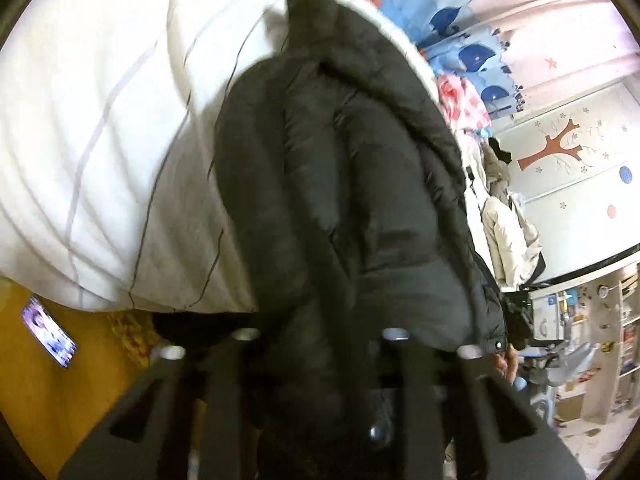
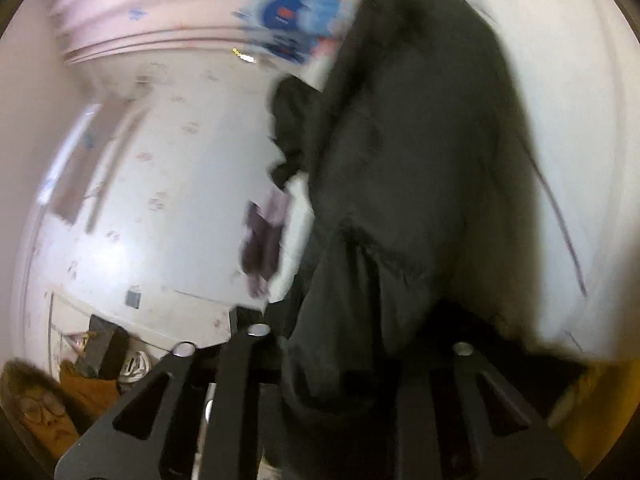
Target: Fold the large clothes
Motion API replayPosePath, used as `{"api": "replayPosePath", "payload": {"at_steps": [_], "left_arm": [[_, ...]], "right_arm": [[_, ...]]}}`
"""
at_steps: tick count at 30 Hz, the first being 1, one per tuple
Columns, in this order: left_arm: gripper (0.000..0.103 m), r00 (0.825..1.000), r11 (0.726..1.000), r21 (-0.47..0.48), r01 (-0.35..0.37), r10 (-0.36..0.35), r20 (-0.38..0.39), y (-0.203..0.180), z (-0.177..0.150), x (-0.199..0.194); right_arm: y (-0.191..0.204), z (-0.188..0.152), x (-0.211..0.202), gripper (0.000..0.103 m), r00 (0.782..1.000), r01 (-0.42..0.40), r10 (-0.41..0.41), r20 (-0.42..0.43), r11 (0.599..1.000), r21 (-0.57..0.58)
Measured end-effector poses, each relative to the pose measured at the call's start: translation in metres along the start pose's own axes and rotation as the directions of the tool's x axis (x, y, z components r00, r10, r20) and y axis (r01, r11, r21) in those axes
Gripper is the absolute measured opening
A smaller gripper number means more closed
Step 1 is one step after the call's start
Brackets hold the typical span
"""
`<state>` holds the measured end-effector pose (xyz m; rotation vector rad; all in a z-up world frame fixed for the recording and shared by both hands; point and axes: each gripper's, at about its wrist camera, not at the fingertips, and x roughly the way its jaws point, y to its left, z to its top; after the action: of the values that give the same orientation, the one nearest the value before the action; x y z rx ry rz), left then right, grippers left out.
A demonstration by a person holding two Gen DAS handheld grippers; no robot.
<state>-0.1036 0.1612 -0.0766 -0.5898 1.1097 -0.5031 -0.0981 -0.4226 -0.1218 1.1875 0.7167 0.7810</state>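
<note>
both grippers, left gripper (image 1: 320, 344) and right gripper (image 2: 340, 348), look clamped on the black puffer jacket's (image 1: 340, 184) near hem, its long axis running straight away over the white duvet (image 1: 100, 140), neither hand closer imo.

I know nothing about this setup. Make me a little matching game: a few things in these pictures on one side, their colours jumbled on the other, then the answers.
Things:
1. jacket
2. bedding
3. phone
4. tree sticker

Colours or looks:
A. reddish brown
B. white with thin lines
C. black and puffy
D. screen lit

Pairs: 1-C, 2-B, 3-D, 4-A
</note>
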Motion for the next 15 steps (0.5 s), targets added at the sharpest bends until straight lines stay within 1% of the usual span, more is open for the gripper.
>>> {"api": "replayPosePath", "payload": {"at_steps": [3, 4, 6, 8, 10, 11, 12, 13, 14, 15], "left_arm": [[0.014, 0.996, 0.998, 0.037, 0.045, -0.048, 0.069, -0.022, -0.001, -0.035], [0.013, 0.993, 0.996, 0.062, 0.062, -0.067, 0.094, -0.037, -0.005, -0.048], [0.013, 0.987, 0.990, 0.103, 0.091, -0.104, 0.123, -0.052, -0.015, -0.072], [0.013, 0.981, 0.980, 0.156, 0.120, -0.141, 0.130, -0.065, -0.031, -0.094], [0.013, 0.978, 0.959, 0.232, 0.163, -0.188, 0.086, -0.071, -0.050, -0.107], [0.015, 0.978, 0.939, 0.289, 0.185, -0.204, 0.037, -0.071, -0.063, -0.109], [0.019, 0.978, 0.930, 0.308, 0.201, -0.210, -0.004, -0.066, -0.072, -0.108], [0.021, 0.974, 0.925, 0.306, 0.226, -0.214, -0.072, -0.053, -0.085, -0.104], [0.026, 0.975, 0.928, 0.300, 0.220, -0.198, -0.102, -0.042, -0.092, -0.100], [0.029, 0.976, 0.936, 0.284, 0.206, -0.178, -0.122, -0.029, -0.098, -0.096]], "right_arm": [[0.042, 0.008, -0.012, 0.013, 0.997, -0.053, 0.058, 0.053, 0.994, -0.095], [0.057, 0.011, -0.023, 0.013, 0.995, -0.070, 0.079, 0.067, 0.989, -0.127], [0.090, 0.011, -0.048, 0.013, 0.990, -0.101, 0.119, 0.078, 0.975, -0.200], [0.111, 0.005, -0.065, 0.013, 0.989, -0.104, 0.126, 0.074, 0.963, -0.247], [0.121, -0.009, -0.092, 0.013, 0.993, -0.091, 0.108, 0.048, 0.957, -0.275], [0.119, -0.017, -0.103, 0.013, 0.996, -0.083, 0.090, 0.013, 0.960, -0.267], [0.112, -0.025, -0.110, 0.013, 0.998, -0.067, 0.064, -0.021, 0.965, -0.252], [0.102, -0.032, -0.120, 0.019, 0.998, -0.052, 0.042, -0.050, 0.971, -0.232], [0.083, -0.044, -0.128, 0.023, 0.995, -0.021, 0.003, -0.099, 0.982, -0.186], [0.064, -0.056, -0.138, 0.025, 0.991, -0.001, -0.017, -0.132, 0.990, -0.139]]}}
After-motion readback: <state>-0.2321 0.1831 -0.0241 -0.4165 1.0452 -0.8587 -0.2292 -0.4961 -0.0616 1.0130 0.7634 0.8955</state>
